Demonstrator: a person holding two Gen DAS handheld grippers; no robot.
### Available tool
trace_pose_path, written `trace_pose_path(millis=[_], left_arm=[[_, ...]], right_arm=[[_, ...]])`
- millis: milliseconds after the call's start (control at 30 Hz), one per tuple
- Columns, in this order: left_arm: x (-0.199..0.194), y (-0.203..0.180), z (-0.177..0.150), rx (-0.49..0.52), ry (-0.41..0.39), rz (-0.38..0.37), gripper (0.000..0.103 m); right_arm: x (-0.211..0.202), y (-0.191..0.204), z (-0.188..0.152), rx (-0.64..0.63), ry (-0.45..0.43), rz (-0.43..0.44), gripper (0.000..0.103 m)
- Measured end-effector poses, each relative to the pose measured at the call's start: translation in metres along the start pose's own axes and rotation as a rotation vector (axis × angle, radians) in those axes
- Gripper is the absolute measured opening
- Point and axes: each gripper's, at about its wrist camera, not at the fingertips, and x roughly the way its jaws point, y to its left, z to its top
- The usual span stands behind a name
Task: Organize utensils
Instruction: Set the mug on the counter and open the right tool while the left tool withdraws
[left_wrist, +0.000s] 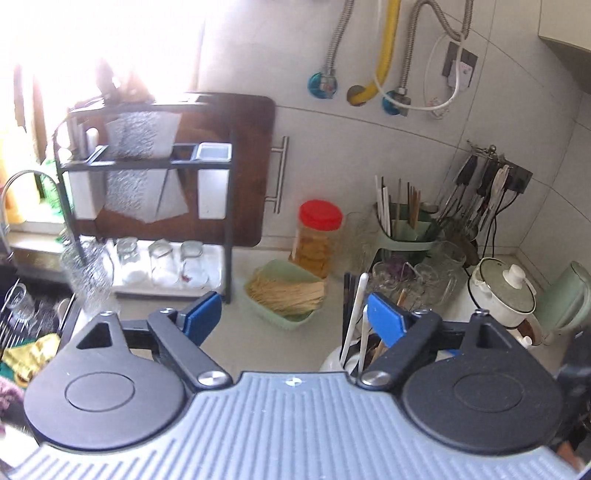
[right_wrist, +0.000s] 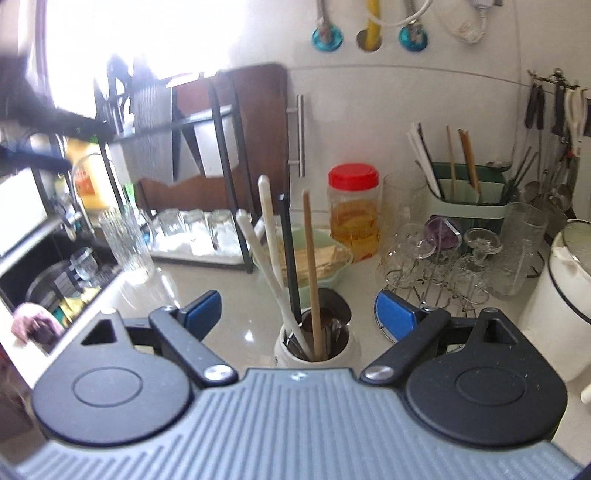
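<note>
Both claws spread wide, nothing gripped. Left gripper (left_wrist: 291, 314) hangs over bare pale countertop (left_wrist: 236, 332). Right gripper (right_wrist: 297, 312) sits just above the white ceramic utensil holder (right_wrist: 317, 350), which stands between its blue pads, untouched. Holder contents: 2 white chopsticks (right_wrist: 267, 225), 1 black chopstick (right_wrist: 288, 254), 1 wooden chopstick (right_wrist: 312, 273) (all upright, slightly tilted).

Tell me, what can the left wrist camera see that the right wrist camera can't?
Only the left wrist view shows the green kettle, the knobbed lid on the white pot and the yellow cloth in the sink. Only the right wrist view looks down into the white utensil holder, where spoon bowls lie, and shows the wire cup rack. Both show the red-lidded jar, the green chopstick caddy and open, empty grippers.
</note>
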Motion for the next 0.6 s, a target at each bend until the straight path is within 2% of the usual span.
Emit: trace_pose_path(millis=[133, 367, 500, 600], left_arm=[[-0.008, 0.005, -0.014, -0.017, 0.013, 0.002, 0.096], [-0.022, 0.01, -0.044, 0.018, 0.047, 0.018, 0.099], [-0.028, 0.016, -0.058, 0.03, 0.086, -0.005, 0.099], [-0.038, 0.02, -0.071, 0.03, 0.073, -0.024, 0.1]], right_arm=[[-0.027, 0.002, 0.003, 0.015, -0.01, -0.023, 0.093], [-0.07, 0.015, -0.001, 0.063, -0.022, -0.079, 0.093], [-0.091, 0.025, -0.008, 0.111, -0.02, -0.115, 0.093], [-0.105, 0.032, -0.018, 0.141, -0.016, -0.118, 0.093]])
